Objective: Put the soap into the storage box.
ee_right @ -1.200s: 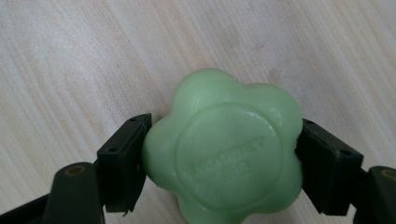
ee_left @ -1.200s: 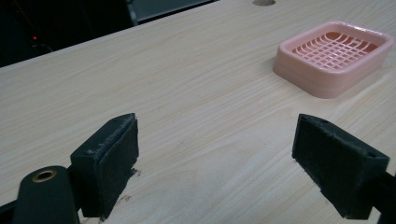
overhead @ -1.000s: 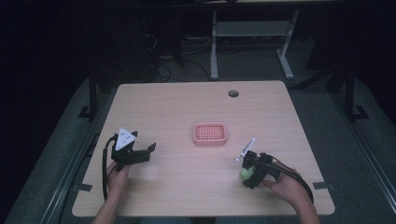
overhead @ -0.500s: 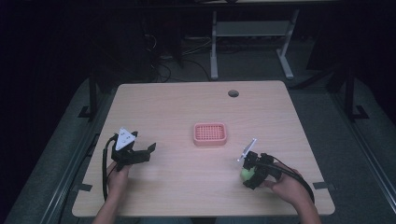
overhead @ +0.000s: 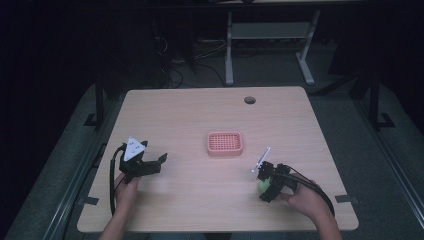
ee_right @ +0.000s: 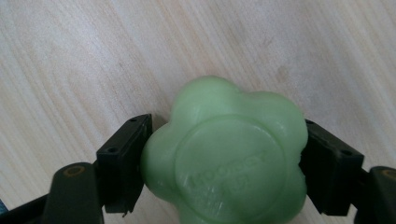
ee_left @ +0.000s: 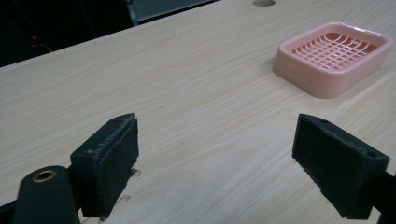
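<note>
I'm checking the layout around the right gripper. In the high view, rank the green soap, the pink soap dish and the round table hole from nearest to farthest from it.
1. green soap: held between the right gripper's jaws, near table edge.
2. pink soap dish: table centre, ahead and to the left.
3. round table hole: near the far edge.

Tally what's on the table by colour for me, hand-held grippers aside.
Pink: 1, the soap dish, with nothing in it.
Green: 1, the flower-shaped soap, clamped in the right hand-held gripper.
Total: 2.
The left hand-held gripper is open and holds nothing.
</note>
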Tool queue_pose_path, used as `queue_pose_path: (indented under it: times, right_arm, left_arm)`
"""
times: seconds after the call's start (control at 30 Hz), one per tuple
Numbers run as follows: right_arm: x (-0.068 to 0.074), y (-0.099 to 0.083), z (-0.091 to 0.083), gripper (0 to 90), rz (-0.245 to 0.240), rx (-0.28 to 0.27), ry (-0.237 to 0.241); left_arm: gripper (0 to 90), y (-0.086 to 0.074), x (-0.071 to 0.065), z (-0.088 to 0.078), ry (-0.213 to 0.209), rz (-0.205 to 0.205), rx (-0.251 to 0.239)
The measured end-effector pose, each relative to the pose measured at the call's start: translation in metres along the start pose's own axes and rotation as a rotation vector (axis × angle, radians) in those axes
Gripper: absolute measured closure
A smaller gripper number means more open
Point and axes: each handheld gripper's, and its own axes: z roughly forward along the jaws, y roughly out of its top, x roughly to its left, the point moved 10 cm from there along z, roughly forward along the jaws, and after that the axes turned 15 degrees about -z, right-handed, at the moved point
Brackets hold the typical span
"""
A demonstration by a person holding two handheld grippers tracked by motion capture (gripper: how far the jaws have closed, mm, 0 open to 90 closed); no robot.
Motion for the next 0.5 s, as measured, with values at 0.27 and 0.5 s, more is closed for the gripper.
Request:
queue_pose_path:
  times: [0.27,0.5]
  right_arm:
    - [-0.0003,-0.0004,-0.0007,25.6,-0.012,-0.010,-0.007]
    - [0.0017,0.0004,-0.0024,25.9,-0.021,-0.034,-0.006]
  left_arm:
    - [14.3,0.0008,0.0012,-0.0006,0.002,0.002,-0.004]
    - [14.3,0.0008,0.0015,-0.0005,0.003,-0.001,-0.006]
